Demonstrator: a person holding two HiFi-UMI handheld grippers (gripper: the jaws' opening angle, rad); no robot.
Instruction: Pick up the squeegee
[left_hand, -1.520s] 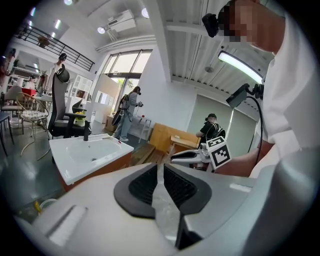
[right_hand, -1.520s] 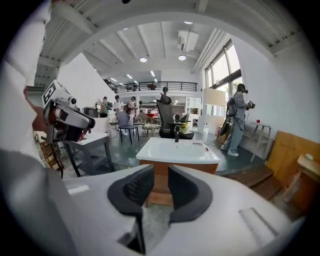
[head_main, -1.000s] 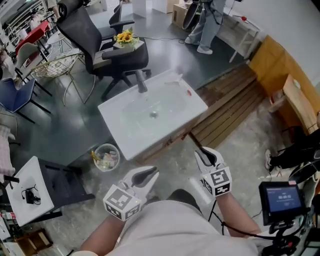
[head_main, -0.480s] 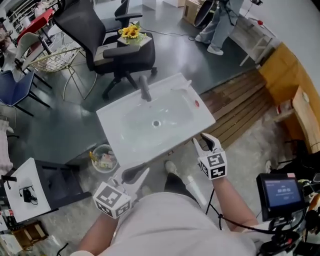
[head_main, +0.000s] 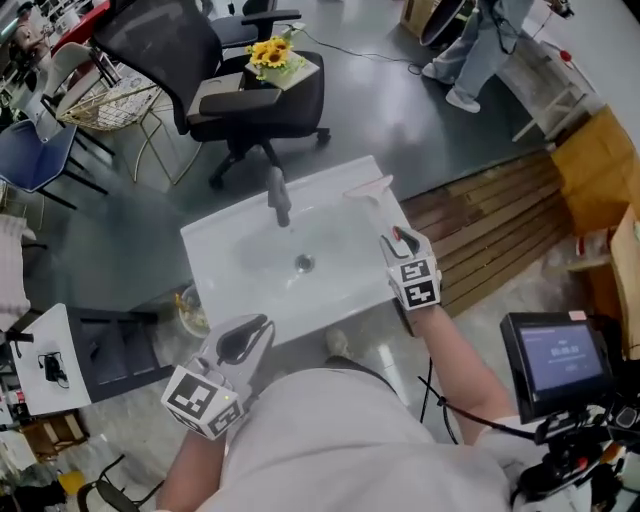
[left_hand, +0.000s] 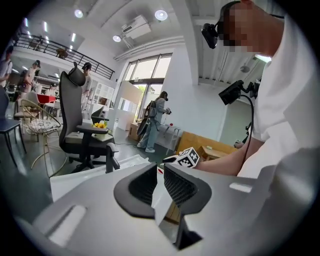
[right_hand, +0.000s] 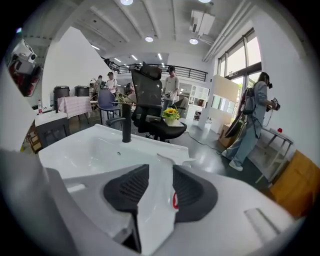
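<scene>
The white, T-shaped plastic squeegee lies on the far right corner of the white rectangular ceramic washbasin. Its blade lies across the rim and its handle runs back toward the person. The right tool hovers low over that rim with its jaws opening. In the right gripper view, the handle end, which seems to carry a red mark, shows in the gap between the 2 dark ribbed pads, and neither pad presses on it. The left tool hangs at the basin's near left edge, well apart from the squeegee, its jaws slightly parted on nothing. A dark grey faucet stands upright at the basin's back edge.
</scene>
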